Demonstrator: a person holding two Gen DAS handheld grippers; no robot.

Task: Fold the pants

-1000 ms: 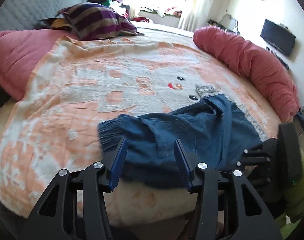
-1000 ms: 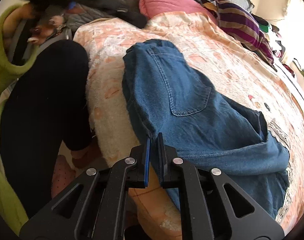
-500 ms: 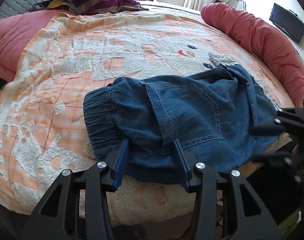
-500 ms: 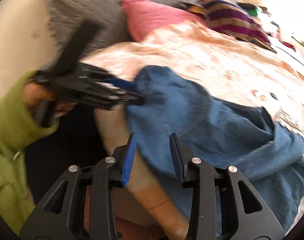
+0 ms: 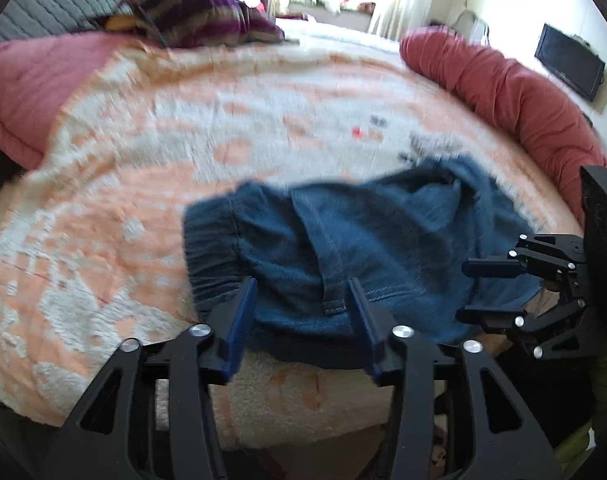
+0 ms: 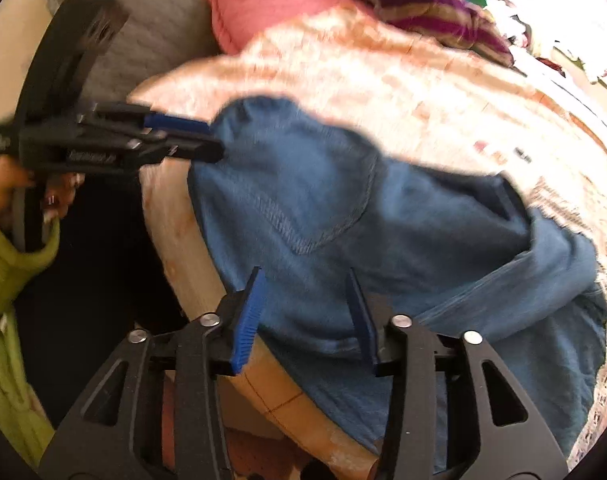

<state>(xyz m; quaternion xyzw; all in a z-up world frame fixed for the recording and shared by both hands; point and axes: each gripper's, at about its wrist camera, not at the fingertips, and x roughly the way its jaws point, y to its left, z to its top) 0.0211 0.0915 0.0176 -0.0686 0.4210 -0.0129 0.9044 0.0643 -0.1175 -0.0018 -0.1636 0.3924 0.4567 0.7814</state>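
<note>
Blue denim pants (image 5: 363,240) lie bunched near the front edge of the bed, elastic waistband to the left, a back pocket facing up. My left gripper (image 5: 303,308) is open, its fingers straddling the pants' near edge by the waistband. My right gripper (image 6: 303,308) is open over the pants (image 6: 343,220) at the bed's edge. In the left wrist view the right gripper (image 5: 469,290) shows open at the pants' right end. In the right wrist view the left gripper (image 6: 207,140) sits at the waistband corner.
An orange and white blanket (image 5: 163,160) covers the bed. A pink pillow (image 5: 31,88) and striped pillow (image 5: 199,20) lie at the far side, a red bolster (image 5: 503,88) on the right. The person's green sleeve (image 6: 7,280) is at the left.
My right gripper opened and let go of the pants' edge, then drew back a little. My left gripper stayed open at the waistband side. Both views are now blurred by motion.
</note>
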